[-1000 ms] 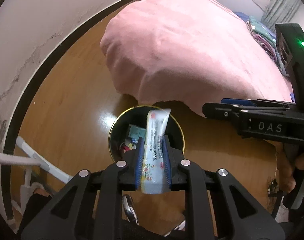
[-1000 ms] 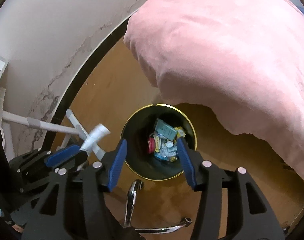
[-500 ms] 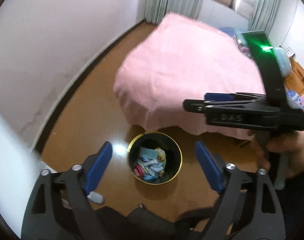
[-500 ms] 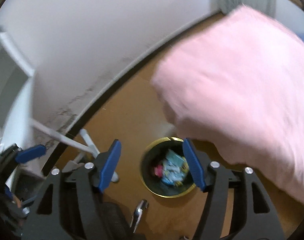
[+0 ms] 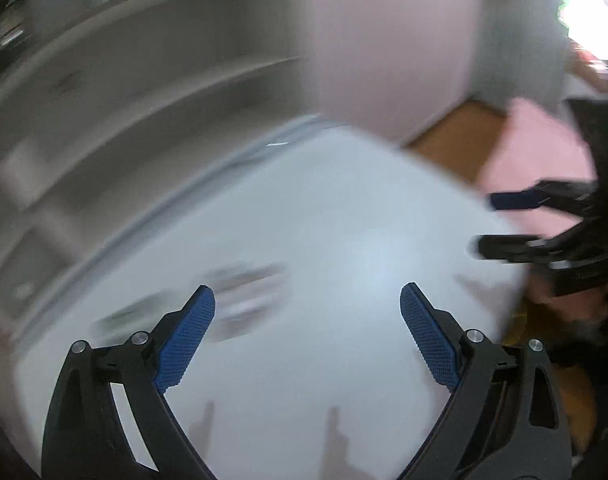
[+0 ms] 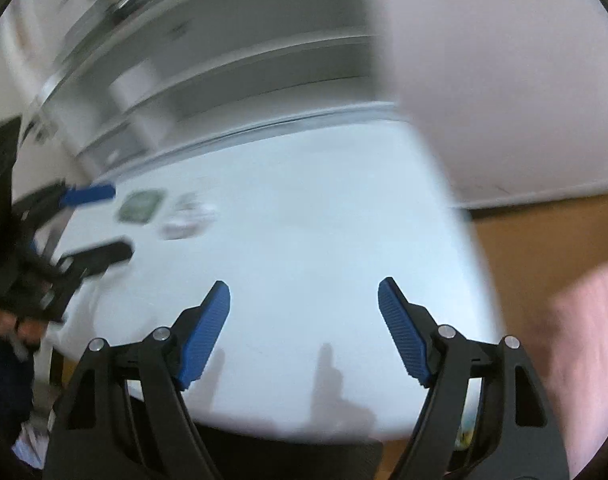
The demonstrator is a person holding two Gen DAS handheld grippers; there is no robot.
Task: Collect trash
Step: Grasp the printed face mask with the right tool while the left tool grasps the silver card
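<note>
The left hand-held gripper (image 5: 307,334) and right hand-held gripper (image 6: 304,330) are both opening, blue pads wide with nothing between them, hovering over a white, smooth-topped bench (image 5: 343,240). Blurred trash is lying on it: a flat green packet (image 6: 140,206) beside a crumpled pale wrapper (image 6: 188,220), so slowing down and centring one piece between the pads looks wise. A second ago both were hanging above the black gold-rimmed bin, the left clamping a wrapper.

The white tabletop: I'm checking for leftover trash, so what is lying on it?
On the white tabletop lie a green flat packet and a pale crumpled wrapper, both blurred. Its near edge is covered by the gripper bodies.
</note>
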